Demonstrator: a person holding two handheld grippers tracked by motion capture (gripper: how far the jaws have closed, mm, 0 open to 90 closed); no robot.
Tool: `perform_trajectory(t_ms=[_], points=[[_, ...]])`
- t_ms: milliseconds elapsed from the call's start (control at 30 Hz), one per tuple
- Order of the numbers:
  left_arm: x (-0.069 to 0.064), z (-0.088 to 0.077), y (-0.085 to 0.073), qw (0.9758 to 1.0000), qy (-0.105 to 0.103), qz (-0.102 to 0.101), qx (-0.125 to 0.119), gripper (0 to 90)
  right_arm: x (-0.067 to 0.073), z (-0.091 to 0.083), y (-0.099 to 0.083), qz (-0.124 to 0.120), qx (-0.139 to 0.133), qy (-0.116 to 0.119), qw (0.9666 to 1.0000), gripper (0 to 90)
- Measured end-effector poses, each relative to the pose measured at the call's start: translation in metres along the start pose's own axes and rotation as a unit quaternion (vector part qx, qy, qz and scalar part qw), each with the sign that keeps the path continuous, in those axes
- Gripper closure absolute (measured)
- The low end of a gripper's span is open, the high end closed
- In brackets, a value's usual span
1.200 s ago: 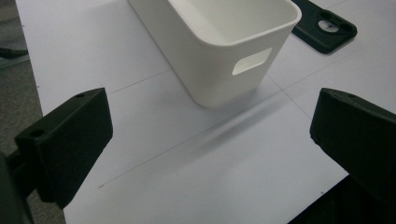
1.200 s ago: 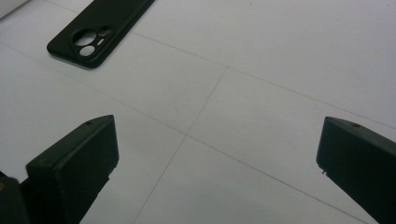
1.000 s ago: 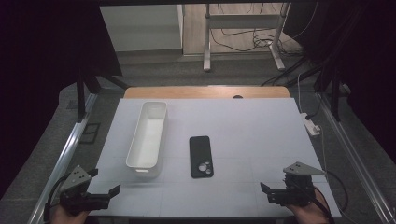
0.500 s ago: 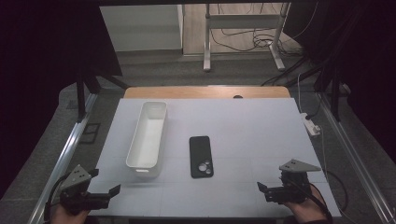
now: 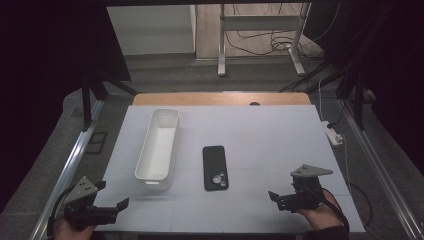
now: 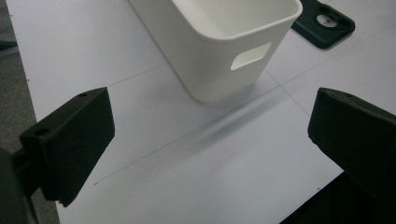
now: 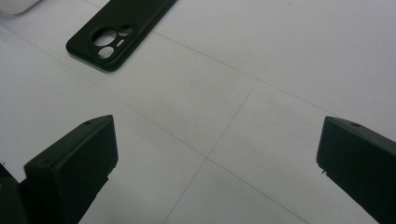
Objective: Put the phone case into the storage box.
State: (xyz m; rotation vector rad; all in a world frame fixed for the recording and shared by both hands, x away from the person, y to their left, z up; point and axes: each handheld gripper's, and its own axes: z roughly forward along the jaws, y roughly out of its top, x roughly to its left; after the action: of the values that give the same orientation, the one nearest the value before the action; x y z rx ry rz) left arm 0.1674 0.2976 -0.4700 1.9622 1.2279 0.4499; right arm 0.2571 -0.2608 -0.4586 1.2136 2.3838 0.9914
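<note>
item one, my left gripper (image 5: 116, 207): held at the near left corner of the tabletop (image 5: 270, 130), jaws spread wide with bare white surface between them, nothing pinched. its own view looked along the jaws at the near end wall of the tub.

item two, my right gripper (image 5: 276, 197): held near the near right corner of the tabletop, jaws likewise spread wide and empty, aimed toward the middle. its own view had the phone case up and to the left of the jaws, well apart from them.

item three, black phone case (image 5: 215, 168): lay flat around the middle of the tabletop, nearer the near edge than the far one, camera cut-outs at its near end, just beside the tub on the tub's right, not touching it.

item four, white tub (image 5: 158, 150): long, open-topped, upright, left of centre, running from near toward the far edge; handle slot in its near end wall; inside looked empty.
</note>
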Motion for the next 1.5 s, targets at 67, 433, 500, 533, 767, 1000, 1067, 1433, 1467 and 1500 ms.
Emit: perform_trajectory(t_ms=[67, 433, 500, 533, 767, 1000, 1067, 1433, 1467, 1500], points=[[0.0, 0.0, 0.0, 1.0, 0.001, 0.001, 0.0, 1.3, 0.0, 0.003, 0.003, -0.006, 0.001, 0.006, 1.0, 0.0], [0.0, 0.0, 0.0, 1.0, -0.001, 0.002, 0.0, 1.3, 0.0, 0.015, 0.016, -0.018, 0.004, 0.028, 0.9994, 0.0], [0.0, 0.0, 0.0, 1.0, 0.0, 0.002, 0.0, 1.3, 0.001, 0.016, 0.019, -0.02, 0.004, 0.03, 0.9993, 0.0], [-0.001, 0.0, 0.0, 1.0, 0.0, 0.003, 0.001, 1.3, 0.001, 0.018, 0.021, -0.023, 0.004, 0.029, 0.9993, 0.0], [0.0, 0.0, 0.0, 1.0, -0.001, 0.002, 0.001, 1.3, 0.003, 0.025, 0.03, -0.03, 0.004, 0.035, 0.9989, 0.0], [0.0, 0.0, 0.0, 1.0, -0.002, 0.002, 0.001, 1.3, 0.008, 0.034, 0.038, -0.044, 0.012, 0.043, 0.998, 0.0], [0.0, 0.0, 0.0, 1.0, -0.002, 0.002, 0.002, 1.3, 0.01, 0.038, 0.041, -0.044, 0.017, 0.047, 0.9978, 0.0], [0.001, 0.0, 0.0, 1.0, -0.002, 0.0, 0.002, 1.3, 0.017, 0.051, 0.053, -0.058, 0.022, 0.054, 0.9966, 0.0], [0.0, 0.0, 0.0, 1.0, -0.002, 0.0, 0.003, 1.4, 0.018, 0.053, 0.054, -0.06, 0.022, 0.056, 0.9964, 0.0], [0.0, 0.0, 0.0, 1.0, -0.002, 0.001, 0.003, 1.4, 0.018, 0.055, 0.056, -0.063, 0.023, 0.056, 0.9962, 0.0]])
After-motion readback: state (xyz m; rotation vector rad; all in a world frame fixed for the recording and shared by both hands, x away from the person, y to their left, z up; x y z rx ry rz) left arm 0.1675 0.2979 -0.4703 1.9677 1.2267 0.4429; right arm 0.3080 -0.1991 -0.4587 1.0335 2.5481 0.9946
